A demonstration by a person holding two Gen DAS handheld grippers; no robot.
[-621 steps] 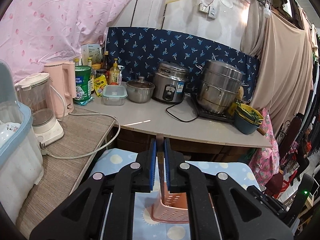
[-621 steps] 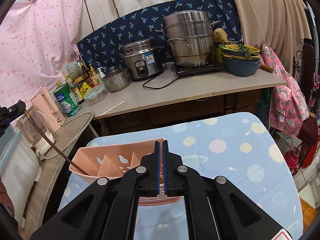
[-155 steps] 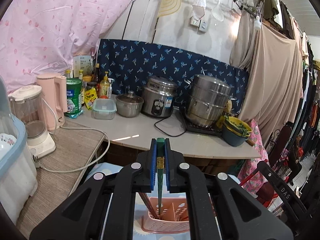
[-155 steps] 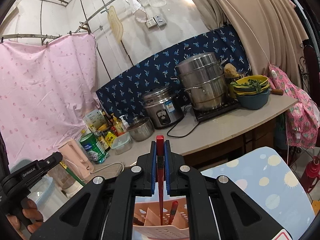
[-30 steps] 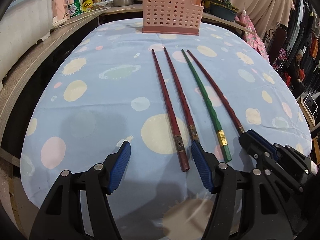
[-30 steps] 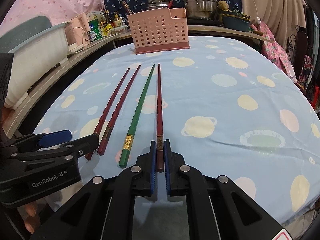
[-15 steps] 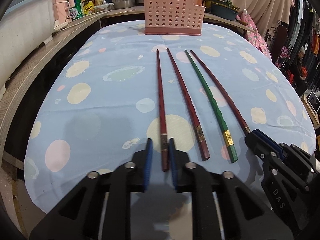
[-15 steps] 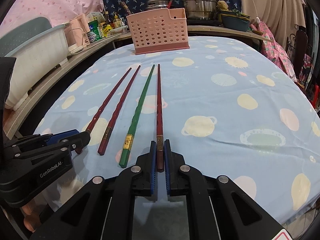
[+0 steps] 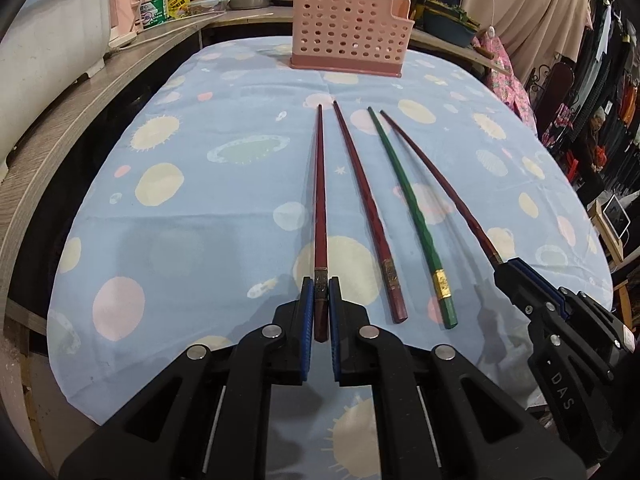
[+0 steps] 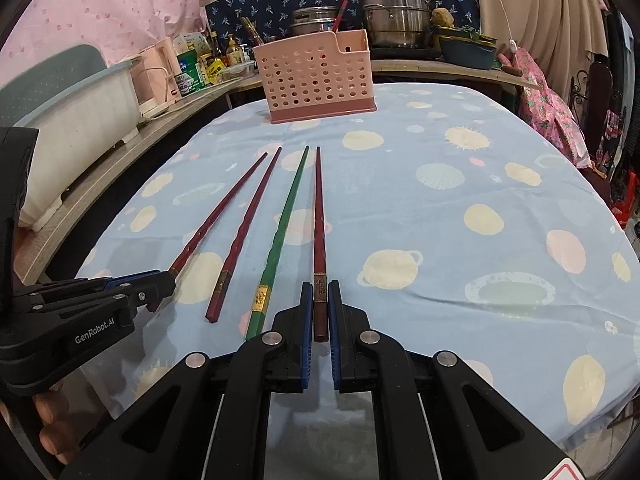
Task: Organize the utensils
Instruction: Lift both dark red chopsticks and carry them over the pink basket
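Observation:
Several chopsticks lie side by side on the blue spotted tablecloth, tips toward a pink perforated utensil basket at the far end. My left gripper is shut on the thick end of the leftmost dark red chopstick. My right gripper is shut on the end of the rightmost dark red chopstick. Between them lie another dark red chopstick and a green chopstick with a gold band. The basket holds a few chopsticks.
A wooden counter runs along the left with a white and blue bin, jars and a kettle. Pots and bowls stand on the counter behind the basket. Clothes hang at the right past the table edge.
My left gripper has closed on the leftmost red chopstick; one second ago it was wide open. The right gripper has stayed shut on the rightmost chopstick.

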